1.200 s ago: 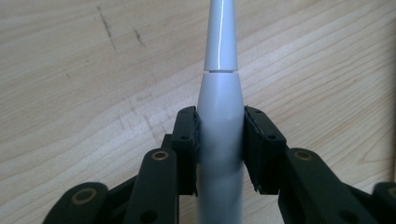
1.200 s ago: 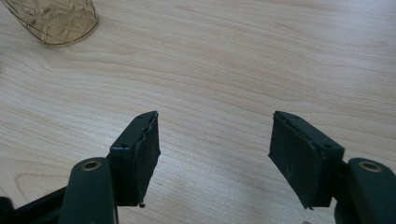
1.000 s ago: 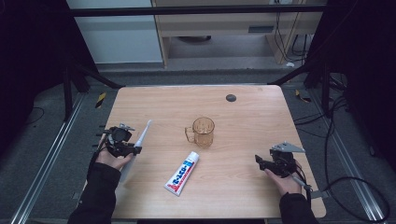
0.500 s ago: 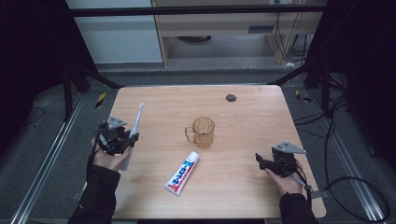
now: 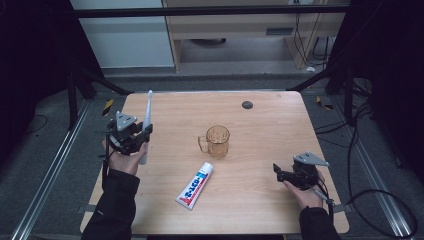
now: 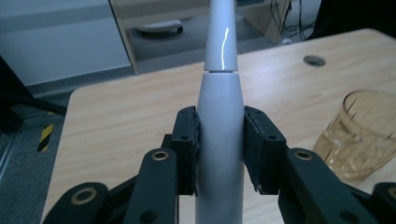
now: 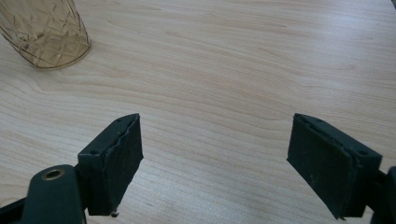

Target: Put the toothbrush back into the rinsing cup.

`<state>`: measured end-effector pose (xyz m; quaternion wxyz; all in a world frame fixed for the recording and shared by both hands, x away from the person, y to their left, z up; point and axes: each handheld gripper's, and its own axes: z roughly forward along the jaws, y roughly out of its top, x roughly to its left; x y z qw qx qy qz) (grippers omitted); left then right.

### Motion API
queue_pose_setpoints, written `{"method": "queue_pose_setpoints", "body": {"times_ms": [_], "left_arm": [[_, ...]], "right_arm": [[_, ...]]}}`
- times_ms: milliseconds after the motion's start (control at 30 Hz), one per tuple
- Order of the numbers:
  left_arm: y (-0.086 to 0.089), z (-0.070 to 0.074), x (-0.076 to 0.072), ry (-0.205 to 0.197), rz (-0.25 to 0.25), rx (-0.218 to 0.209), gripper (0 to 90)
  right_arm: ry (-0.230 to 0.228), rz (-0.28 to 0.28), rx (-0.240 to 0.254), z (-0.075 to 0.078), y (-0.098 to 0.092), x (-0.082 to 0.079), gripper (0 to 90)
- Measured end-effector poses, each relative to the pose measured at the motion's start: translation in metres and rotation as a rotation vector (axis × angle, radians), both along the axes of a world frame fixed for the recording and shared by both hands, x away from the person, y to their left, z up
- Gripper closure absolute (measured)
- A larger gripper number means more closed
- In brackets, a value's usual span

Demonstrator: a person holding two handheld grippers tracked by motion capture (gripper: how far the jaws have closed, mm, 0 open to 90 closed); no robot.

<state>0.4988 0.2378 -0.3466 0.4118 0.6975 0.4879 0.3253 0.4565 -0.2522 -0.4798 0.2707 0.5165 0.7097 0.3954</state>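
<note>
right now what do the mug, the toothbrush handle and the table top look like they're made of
Mug: amber, see-through, with cut facets; glass or clear plastic, hard to say which.
Electric toothbrush, clamped in the left gripper: smooth pale grey plastic, going by its glossy highlight.
Table top: light wood grain, matte; probably laminate rather than solid wood.

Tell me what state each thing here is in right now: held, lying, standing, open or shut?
Electric toothbrush: held upright, clamped between the left gripper's jaws, head pointing up and away.
Left gripper: shut on the toothbrush, raised off the table.
Right gripper: open, jaws wide apart, nothing between them.
Amber glass mug: standing upright on the table, looks empty.
Toothpaste tube: lying flat on the table, untouched.
Table: bears the mug and tube.
</note>
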Motion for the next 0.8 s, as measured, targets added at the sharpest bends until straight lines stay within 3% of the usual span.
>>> {"method": "queue_pose_setpoints", "body": {"times_ms": [433,800], "left_arm": [[-0.038,0.019,0.012,-0.164,0.005,-0.131,66.9],[-0.072,0.024,0.024,-0.225,-0.015,-0.198,66.9]], "right_arm": [[-0.004,-0.008,-0.009,-0.001,0.001,0.000,15.5],[-0.016,-0.011,-0.012,-0.001,0.000,0.000,15.2]]}}
